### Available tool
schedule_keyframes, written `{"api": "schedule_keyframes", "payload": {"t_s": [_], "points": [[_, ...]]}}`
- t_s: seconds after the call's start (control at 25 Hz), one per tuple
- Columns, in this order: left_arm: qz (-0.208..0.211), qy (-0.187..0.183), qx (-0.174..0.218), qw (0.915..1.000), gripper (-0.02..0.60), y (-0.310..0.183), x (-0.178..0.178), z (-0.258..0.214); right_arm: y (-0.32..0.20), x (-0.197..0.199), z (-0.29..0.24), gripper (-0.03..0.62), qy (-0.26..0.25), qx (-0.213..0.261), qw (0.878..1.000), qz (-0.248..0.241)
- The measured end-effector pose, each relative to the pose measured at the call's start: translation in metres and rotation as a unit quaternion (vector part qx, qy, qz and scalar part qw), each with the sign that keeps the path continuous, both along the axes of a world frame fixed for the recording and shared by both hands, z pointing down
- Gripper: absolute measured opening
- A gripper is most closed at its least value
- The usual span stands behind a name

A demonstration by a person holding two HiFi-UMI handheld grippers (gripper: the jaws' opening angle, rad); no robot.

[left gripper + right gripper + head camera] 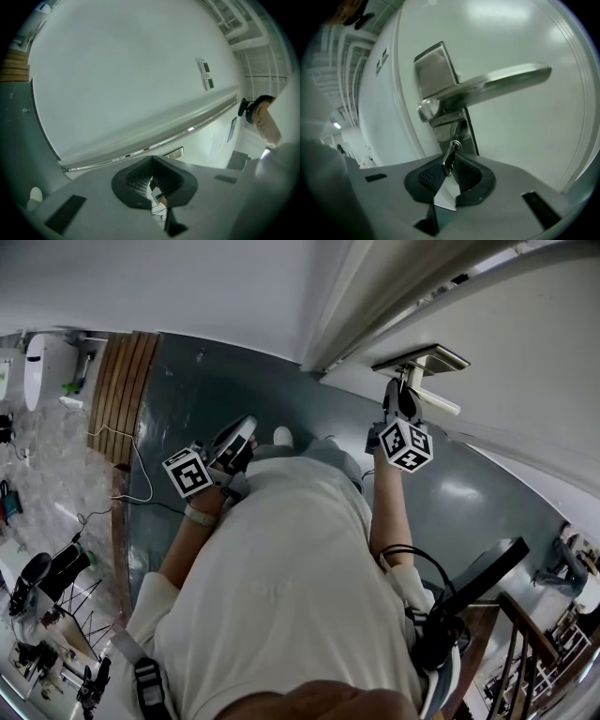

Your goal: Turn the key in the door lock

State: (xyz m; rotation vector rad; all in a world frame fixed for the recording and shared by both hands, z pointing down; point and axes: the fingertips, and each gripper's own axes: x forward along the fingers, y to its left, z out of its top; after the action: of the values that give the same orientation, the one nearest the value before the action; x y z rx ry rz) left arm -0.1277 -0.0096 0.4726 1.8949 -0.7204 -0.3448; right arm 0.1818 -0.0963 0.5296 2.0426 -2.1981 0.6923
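Right claw point(450, 163) is up at the door point(534, 140), closed on the key point(449, 157). The key's metal head sits pinched between the two dark ribbed pads, tilted, with a small ring at its top end. The key is in the lock on the dark metal plate point(465, 133), directly under the silver lever handle point(501, 83), which sticks out to the right in the right gripper view. The plate's square upper part is behind the handle's hub. In the head view the right arm reaches far up to the handle, and the marker cube point(405, 445) faces the camera just near of the claw. Left claw point(151, 174) is closed and empty: the pads meet at the tips with only a thin slit lower down and nothing between them. It points level at a plain white wall point(122, 79), with a door frame edge point(154, 140) running across. In the head view the left claw is held by the person's left side, over the grey-green floor point(234, 390), well apart from the door and key. The person wears a white shirt point(281, 587).
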Motion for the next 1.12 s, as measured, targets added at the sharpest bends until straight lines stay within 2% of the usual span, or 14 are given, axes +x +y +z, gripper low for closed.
{"api": "schedule_keyframes", "payload": {"t_s": [0.16, 0.28, 0.4, 0.52, 0.72, 1.0, 1.08, 1.12], "points": [[-0.002, 0.007, -0.007, 0.9999, 0.008, 0.0015, 0.0005, 0.0022, -0.0006, 0.0016, -0.0004, 0.058, -0.106, 0.005, 0.994, 0.017], [-0.002, 0.001, -0.001, 1.0, 0.008, 0.0001, 0.0, 0.0005, -0.001, 0.0002, -0.0012, 0.058, -0.201, 0.01, 0.979, 0.028], [-0.002, 0.001, -0.001, 1.0, 0.008, -0.0003, -0.0006, 0.0003, -0.0014, -0.0006, -0.0025, 0.058, -0.299, 0.015, 0.953, 0.042], [-0.002, 0.002, -0.001, 1.0, 0.008, -0.0007, -0.001, 0.0004, -0.001, 0.0004, -0.0015, 0.058, -0.366, 0.016, 0.929, 0.054], [-0.002, 0.003, -0.002, 1.0, 0.008, -0.0011, -0.0019, 0.0007, 0.0009, 0.0021, 0.0033, 0.06, -0.484, 0.013, 0.871, 0.084], [-0.003, 0.003, -0.002, 1.0, 0.008, 0.0002, -0.0027, 0.0019, 0.0007, 0.0031, 0.0062, 0.06, -0.599, 0.019, 0.795, 0.093], [-0.003, 0.004, -0.003, 1.0, 0.008, -0.0004, -0.0026, 0.0021, 0.0001, 0.0032, 0.0069, 0.061, -0.621, 0.02, 0.778, 0.095], [-0.003, 0.004, -0.004, 1.0, 0.008, -0.0004, -0.0025, 0.0022, 0.0001, 0.0035, 0.0072, 0.061, -0.627, 0.02, 0.773, 0.096]]}}
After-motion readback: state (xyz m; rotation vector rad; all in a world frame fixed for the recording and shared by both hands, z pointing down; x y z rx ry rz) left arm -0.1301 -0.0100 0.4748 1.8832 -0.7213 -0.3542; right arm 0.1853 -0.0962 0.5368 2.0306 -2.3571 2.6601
